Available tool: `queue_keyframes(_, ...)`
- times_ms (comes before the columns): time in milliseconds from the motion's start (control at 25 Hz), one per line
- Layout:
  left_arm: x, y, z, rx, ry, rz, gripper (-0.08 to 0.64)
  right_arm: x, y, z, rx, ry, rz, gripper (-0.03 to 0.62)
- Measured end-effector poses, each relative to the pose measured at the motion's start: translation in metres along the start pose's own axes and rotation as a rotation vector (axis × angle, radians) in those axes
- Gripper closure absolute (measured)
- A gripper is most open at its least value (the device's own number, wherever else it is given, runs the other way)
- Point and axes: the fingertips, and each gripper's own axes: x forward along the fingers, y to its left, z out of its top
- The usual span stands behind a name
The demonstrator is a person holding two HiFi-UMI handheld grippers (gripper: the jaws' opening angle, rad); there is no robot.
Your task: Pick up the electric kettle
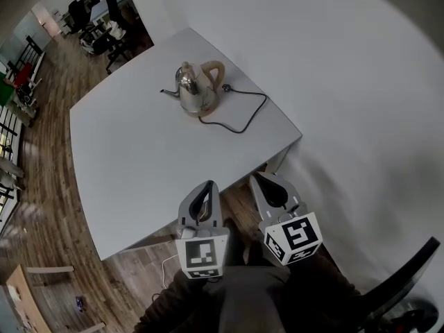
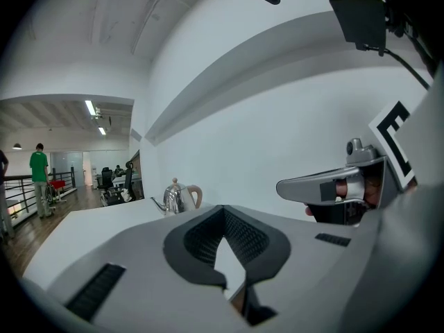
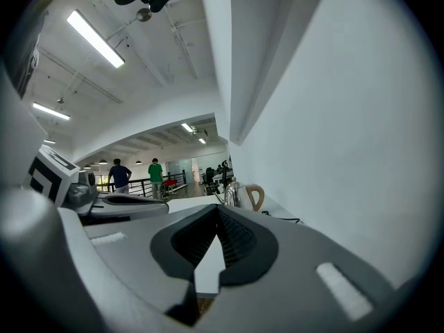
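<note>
The steel electric kettle (image 1: 196,89) with a tan handle stands on the far part of the white table (image 1: 139,165). Its spout points left, and its black cord (image 1: 243,113) trails off to the right. It appears small and distant in the left gripper view (image 2: 177,198) and the right gripper view (image 3: 236,194). Both grippers hover side by side at the table's near edge, well short of the kettle. My left gripper (image 1: 207,186) (image 2: 223,210) is shut and holds nothing. My right gripper (image 1: 258,177) (image 3: 217,210) is likewise shut and empty.
A white wall (image 1: 361,82) runs close along the table's right side. A black chair (image 1: 409,283) sits at the bottom right. Office chairs and desks (image 1: 104,19) crowd the far left of the wooden floor, where people (image 3: 154,175) stand by a railing.
</note>
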Motion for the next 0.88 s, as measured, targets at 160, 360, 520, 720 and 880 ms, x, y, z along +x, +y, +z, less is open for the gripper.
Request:
queue_keyframes(160,0.025,0.015,0.001,-0.012,0.001,-0.014,0.563,0.028,-0.008,0.002,0.001,0.014,-0.012,0.589)
queue_keyframes(360,0.063,0.044,-0.005,-0.034,0.008,-0.026,0.563,0.074,-0.016,-0.003,-0.005,0.036,-0.016,0.589)
queue_keyframes(520,0.080,0.062,-0.006,-0.050,0.009,-0.048,0.563,0.103,-0.016,-0.001,0.004,0.048,-0.027,0.589)
queue_keyframes(720,0.100,0.081,-0.009,-0.060,0.011,-0.079,0.563,0.135,-0.012,0.002,0.000,0.060,-0.036,0.589)
queue_keyframes(880,0.109,0.088,-0.010,-0.076,0.008,-0.089,0.563,0.150,-0.012,0.006,-0.020,0.064,-0.036,0.589)
